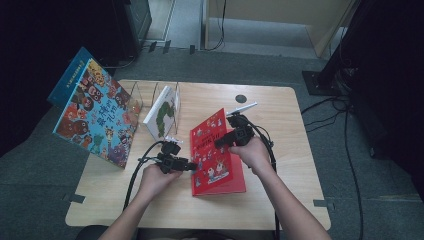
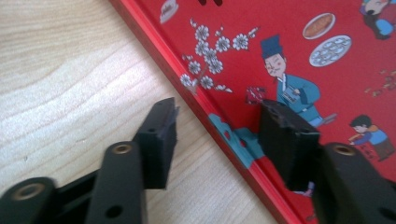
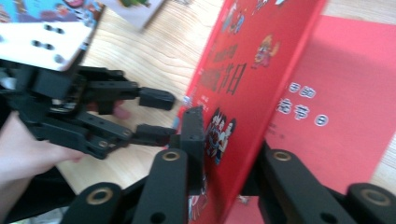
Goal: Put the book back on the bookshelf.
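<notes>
The red hardcover picture book (image 1: 216,155) lay on the pale wooden table (image 1: 290,165) near the person's edge, just right of centre, spine side at nine o'clock. Its front cover was lifted off the red endpaper (image 3: 336,116), apparently so the book could be opened.

The right gripper (image 3: 224,154) was clenched on that cover: one black jaw lay against the printed face, the other sat behind the board, and the cover stood tilted between them. In the high view the right gripper (image 1: 235,135) sat over the book's upper half, the right hand (image 1: 256,152) at its four o'clock, forearm running back toward five o'clock.

The left gripper (image 2: 219,135) straddled the book's nine-o'clock edge, one jaw over bare wood, the other over the printed cover, released and gripping nothing; likely placed to steady the book. The left hand (image 1: 156,180) rested on the table at the book's nine o'clock, jaws pointing toward three o'clock.

Farther off, at eleven o'clock, a white book with a green figure (image 1: 162,117) leaned in a clear plastic rack (image 1: 135,92). At ten o'clock a large blue monster-covered picture book (image 1: 97,115) stood propped at the table's far-left corner.
</notes>
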`<action>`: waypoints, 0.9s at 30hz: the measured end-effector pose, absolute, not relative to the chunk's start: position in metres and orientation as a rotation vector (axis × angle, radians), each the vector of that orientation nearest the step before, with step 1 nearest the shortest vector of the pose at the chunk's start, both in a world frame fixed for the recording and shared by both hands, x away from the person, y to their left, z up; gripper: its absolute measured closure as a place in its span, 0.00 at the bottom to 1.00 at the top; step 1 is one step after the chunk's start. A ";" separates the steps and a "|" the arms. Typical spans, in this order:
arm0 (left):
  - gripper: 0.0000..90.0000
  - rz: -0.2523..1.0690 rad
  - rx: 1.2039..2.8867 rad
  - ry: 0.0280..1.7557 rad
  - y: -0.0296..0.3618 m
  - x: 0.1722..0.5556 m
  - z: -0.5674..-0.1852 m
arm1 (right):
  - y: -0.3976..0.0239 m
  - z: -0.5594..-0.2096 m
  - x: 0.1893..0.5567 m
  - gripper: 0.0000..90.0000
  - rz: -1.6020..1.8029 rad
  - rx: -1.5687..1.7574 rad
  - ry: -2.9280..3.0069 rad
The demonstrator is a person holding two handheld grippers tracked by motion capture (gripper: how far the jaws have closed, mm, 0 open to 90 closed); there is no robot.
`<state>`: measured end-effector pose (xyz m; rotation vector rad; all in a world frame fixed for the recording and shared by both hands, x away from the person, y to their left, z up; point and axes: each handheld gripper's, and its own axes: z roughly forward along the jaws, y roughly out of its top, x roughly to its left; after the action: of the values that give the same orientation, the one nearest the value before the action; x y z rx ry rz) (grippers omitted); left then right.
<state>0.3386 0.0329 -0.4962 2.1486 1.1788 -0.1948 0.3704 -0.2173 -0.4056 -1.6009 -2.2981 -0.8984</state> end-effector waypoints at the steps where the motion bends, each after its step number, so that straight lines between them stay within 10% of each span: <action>1: 0.48 -0.182 2.153 1.175 0.033 0.339 -0.496 | -0.217 -0.404 0.370 0.89 -0.902 -1.596 -2.288; 27: 0.37 -0.162 2.110 1.138 0.038 0.339 -0.492 | -0.220 -0.381 0.371 0.98 -0.836 -1.528 -2.276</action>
<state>0.3388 0.0375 -0.4918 2.1102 1.1376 -0.1620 0.3710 -0.2197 -0.3807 -1.5278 -2.2757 -0.8359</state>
